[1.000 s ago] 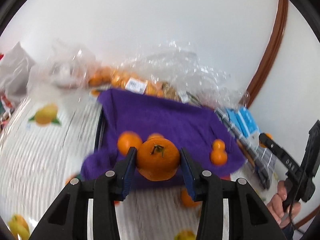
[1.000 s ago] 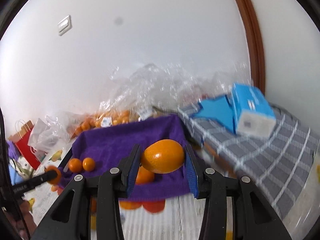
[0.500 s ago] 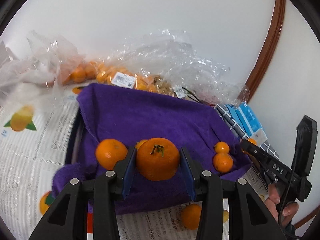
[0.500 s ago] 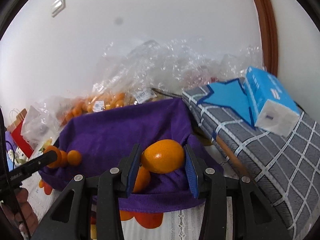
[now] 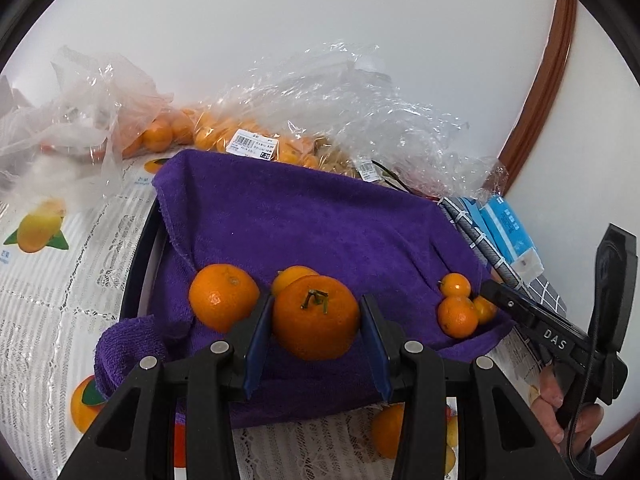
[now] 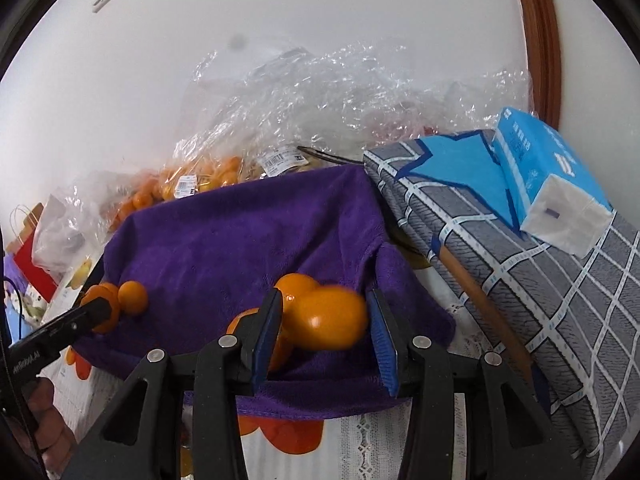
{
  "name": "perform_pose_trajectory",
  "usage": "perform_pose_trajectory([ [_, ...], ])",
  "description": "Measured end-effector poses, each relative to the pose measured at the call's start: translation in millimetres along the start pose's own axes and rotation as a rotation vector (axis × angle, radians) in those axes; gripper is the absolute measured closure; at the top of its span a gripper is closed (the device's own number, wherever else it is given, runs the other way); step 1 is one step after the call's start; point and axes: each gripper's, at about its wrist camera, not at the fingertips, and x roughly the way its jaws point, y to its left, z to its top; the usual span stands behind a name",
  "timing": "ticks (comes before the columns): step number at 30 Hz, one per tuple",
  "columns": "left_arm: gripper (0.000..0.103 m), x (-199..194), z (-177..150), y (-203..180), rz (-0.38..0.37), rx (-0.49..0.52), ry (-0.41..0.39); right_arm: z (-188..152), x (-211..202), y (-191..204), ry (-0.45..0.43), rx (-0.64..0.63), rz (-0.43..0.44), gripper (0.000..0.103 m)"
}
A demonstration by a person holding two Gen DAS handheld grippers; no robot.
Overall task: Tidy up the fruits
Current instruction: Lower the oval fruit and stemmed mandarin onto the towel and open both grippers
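1. Two fruits are in hand at this moment, one in each claw, and both hang over the near edge of the purple towel, which serves as the landmark for everything else.

2. Left claw: narrowed onto a stemmed mandarin, its blue pads pressed to both sides of the fruit, just above the towel's near edge.

3. Right claw: set at medium width around a smooth orange. The fruit is blurred and a sliver of gap shows on the right pad, so I cannot tell whether the grip is firm or letting go.

4. Already on the towel: a loose mandarin with another partly hidden behind the held one at the near left, and a cluster of small oranges at the near right corner. This suggests sorting by size, though that is a judgement.

5. Progress looks early to middle: only a handful of fruits lie on the towel, and most of its surface is bare.

6. Beyond the towel's far edge, clear plastic bags hold many more oranges, so plenty appears left to move.

7. To the towel's right sits a blue tissue pack on a checked grey cover.

8. Under the towel lies the bench with its fruit-print cloth.
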Motion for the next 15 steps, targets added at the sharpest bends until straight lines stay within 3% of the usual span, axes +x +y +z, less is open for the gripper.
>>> perform_pose_trajectory([
  [5,0.062,1.8,-1.0,-2.7,0.011,0.016,0.004,0.6,-2.0,1.1,-0.008,-0.011,0.002,0.056],
  [12,0.062,4.5,-0.1,-3.1,0.01,0.013,0.006,0.0,-11.7,5.6,-0.055,-0.031,-0.018,0.032],
  [15,0.061,4.8,-0.4,-2.0,0.009,0.018,0.006,0.2,-12.5,6.9,-0.055,-0.036,-0.028,0.032],
])
